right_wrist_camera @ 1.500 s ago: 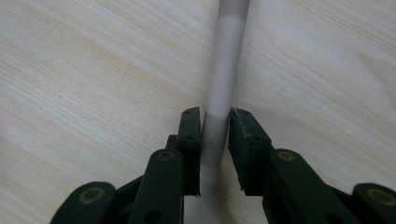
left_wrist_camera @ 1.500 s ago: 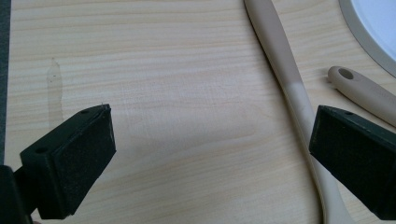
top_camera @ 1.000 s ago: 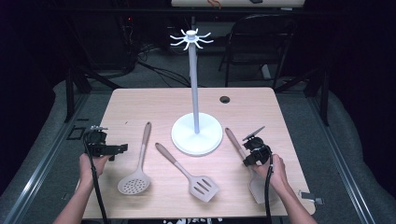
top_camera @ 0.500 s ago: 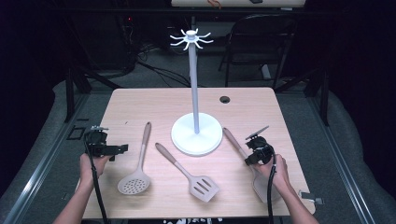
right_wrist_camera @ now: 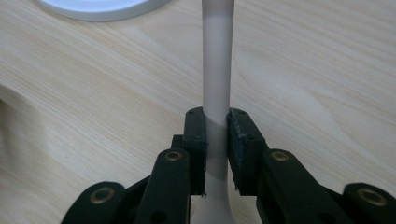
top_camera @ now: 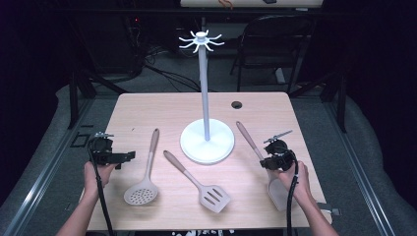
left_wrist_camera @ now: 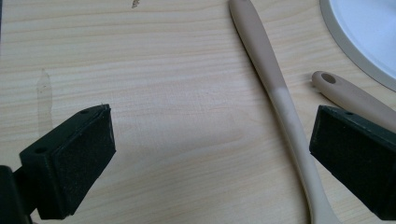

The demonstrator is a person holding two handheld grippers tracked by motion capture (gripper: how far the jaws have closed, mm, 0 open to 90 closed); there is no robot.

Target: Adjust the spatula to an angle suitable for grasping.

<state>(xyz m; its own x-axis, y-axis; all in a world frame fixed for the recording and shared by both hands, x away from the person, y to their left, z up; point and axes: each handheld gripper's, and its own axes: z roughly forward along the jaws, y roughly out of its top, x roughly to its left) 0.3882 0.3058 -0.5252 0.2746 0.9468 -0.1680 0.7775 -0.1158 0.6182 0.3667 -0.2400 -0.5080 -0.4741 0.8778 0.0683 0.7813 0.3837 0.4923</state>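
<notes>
A white utensil stand (top_camera: 206, 142) with hooks at its top rises from the table's middle. Three beige utensils lie around it. A perforated skimmer (top_camera: 141, 191) lies left of the base, and its handle (left_wrist_camera: 275, 93) runs between my left gripper's jaws. A slotted spatula (top_camera: 213, 196) lies in front. At the right, my right gripper (top_camera: 275, 158) is shut on the handle (right_wrist_camera: 217, 60) of a third utensil (top_camera: 247, 136), whose head is partly under the hand. My left gripper (top_camera: 116, 157) is wide open just left of the skimmer handle, holding nothing.
The stand's round base (right_wrist_camera: 98, 4) lies just ahead of my right gripper. A small dark hole (top_camera: 237, 104) sits near the table's far edge. The spatula's handle end (left_wrist_camera: 348, 93) lies by my left gripper's right jaw. Bare wood lies at the table's far left.
My right gripper and the utensil handle it holds have shifted slightly to the right. The left gripper has not moved.
</notes>
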